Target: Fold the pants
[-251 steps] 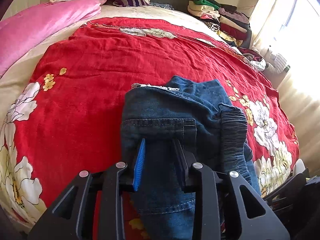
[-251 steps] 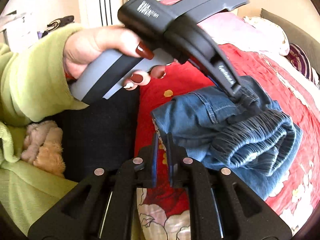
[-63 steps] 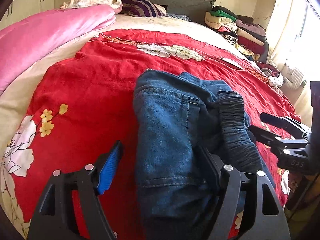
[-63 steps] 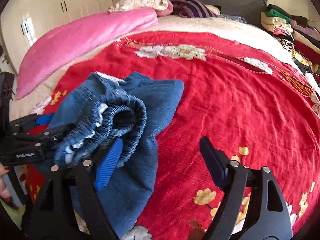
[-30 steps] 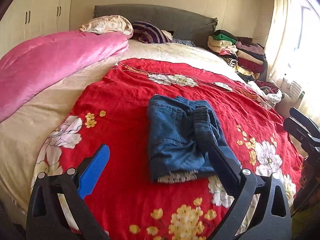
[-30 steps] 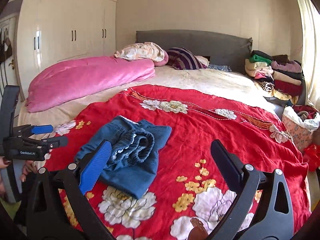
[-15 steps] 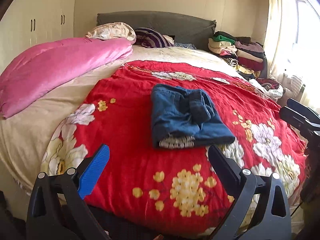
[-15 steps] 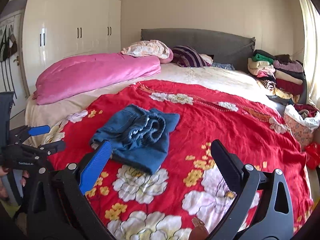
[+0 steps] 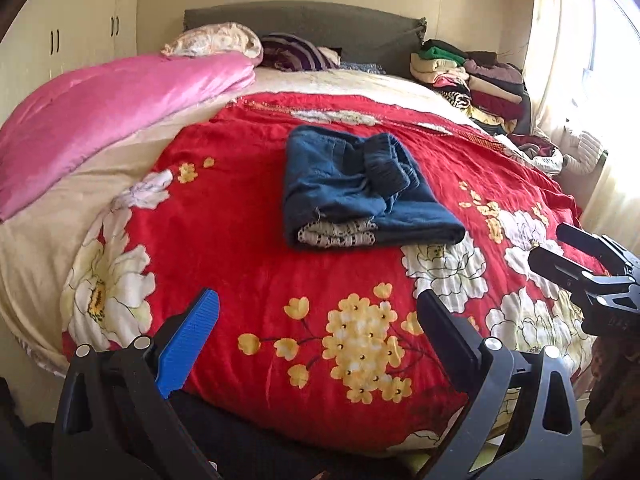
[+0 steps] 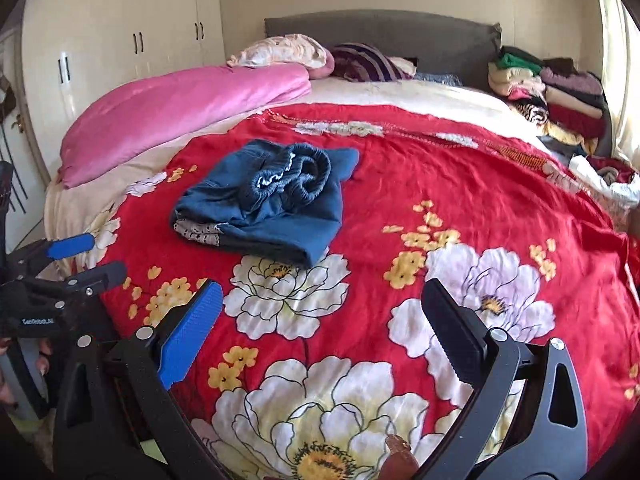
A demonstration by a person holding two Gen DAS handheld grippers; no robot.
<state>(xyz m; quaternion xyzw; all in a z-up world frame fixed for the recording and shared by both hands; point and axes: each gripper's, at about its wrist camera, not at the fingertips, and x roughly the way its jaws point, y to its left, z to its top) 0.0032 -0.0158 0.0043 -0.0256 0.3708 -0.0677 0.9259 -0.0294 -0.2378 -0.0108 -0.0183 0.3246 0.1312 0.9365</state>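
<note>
The blue denim pants (image 9: 360, 190) lie folded into a compact bundle on the red flowered bedspread (image 9: 240, 240), elastic waistband on top and a pale patterned lining at the near edge. In the right wrist view the pants (image 10: 276, 204) sit left of centre. My left gripper (image 9: 316, 312) hangs open near the foot of the bed, well short of the pants, with nothing between its fingers. My right gripper (image 10: 320, 300) is open too, over the bedspread (image 10: 440, 200), empty. Each gripper shows at the edge of the other's view: the right gripper (image 9: 592, 272), the left gripper (image 10: 68, 260).
A pink duvet (image 9: 100, 112) lies along the bed's left side, pillows (image 9: 216, 42) at the grey headboard (image 9: 320, 20). A pile of folded clothes (image 9: 468, 76) sits at the far right by the curtained window. White wardrobes (image 10: 120, 40) stand at left. Part of a hand (image 10: 24, 360) holds the left tool.
Both grippers have let go of the pants, opened wide and drawn back toward the foot of the bed. The folded pants now lie untouched and farther away in both views.
</note>
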